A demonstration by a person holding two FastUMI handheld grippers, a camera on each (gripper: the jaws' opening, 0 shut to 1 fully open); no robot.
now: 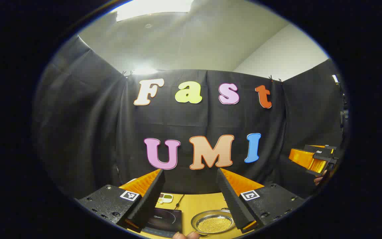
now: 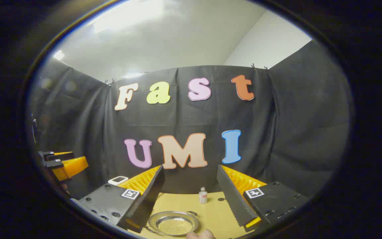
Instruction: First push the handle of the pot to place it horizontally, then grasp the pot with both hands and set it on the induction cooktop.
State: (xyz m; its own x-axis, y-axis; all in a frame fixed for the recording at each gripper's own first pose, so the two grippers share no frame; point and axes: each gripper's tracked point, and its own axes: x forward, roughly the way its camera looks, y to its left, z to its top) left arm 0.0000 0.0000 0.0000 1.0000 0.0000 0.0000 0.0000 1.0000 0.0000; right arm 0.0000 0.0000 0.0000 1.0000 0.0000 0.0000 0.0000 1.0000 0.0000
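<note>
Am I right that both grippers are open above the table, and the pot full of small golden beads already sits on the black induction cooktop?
Not quite. The pot still sits on the wooden table, beside the induction cooktop, not on it; the left gripper view shows this. The rest holds: the left gripper and right gripper are both open above the table.

No word or number can be read off any object. Square black-and-white coded tags point(image 1: 129, 195) sit one on the base of each finger of the left gripper point(image 1: 189, 171), and likewise on the right gripper point(image 2: 190, 167). Below the left gripper's fingers, the induction cooktop point(image 1: 164, 220) bears a faint central mark, too small to read. The label on the small bottle point(image 2: 203, 195) ahead of the right gripper is also illegible.
</note>
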